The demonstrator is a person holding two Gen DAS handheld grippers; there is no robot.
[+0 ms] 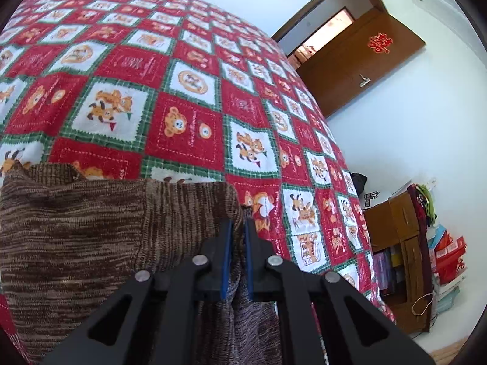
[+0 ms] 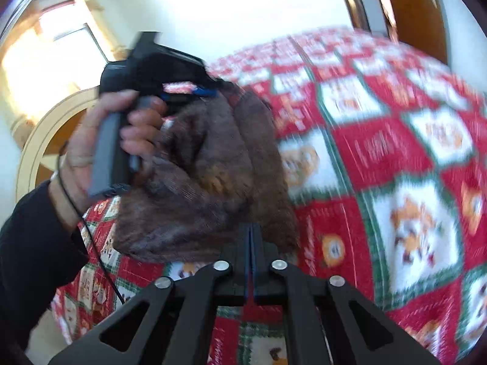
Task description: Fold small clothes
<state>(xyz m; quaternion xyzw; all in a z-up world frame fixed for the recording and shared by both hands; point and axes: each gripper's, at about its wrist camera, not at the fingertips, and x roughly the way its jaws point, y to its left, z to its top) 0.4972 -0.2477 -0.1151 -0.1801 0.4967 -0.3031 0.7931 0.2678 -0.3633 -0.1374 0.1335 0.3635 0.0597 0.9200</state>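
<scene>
A: What covers the bed?

B: A red, white and green checked quilt point(image 1: 188, 115) printed with bears, spread flat. Past it, a white wall, a brown wooden door point(image 1: 359, 70) carrying a red paper ornament point(image 1: 380, 42), and a wooden cabinet point(image 1: 395, 243) with bags beside it.

A: And the garment?

B: The brown knit sweater point(image 1: 76, 228) hangs over the quilt. The left gripper point(image 1: 237, 228) pinches 1 edge. The right gripper point(image 2: 250, 237) has its jaws pressed together against the knit's lower edge; whether fabric sits between them, I cannot tell.
</scene>
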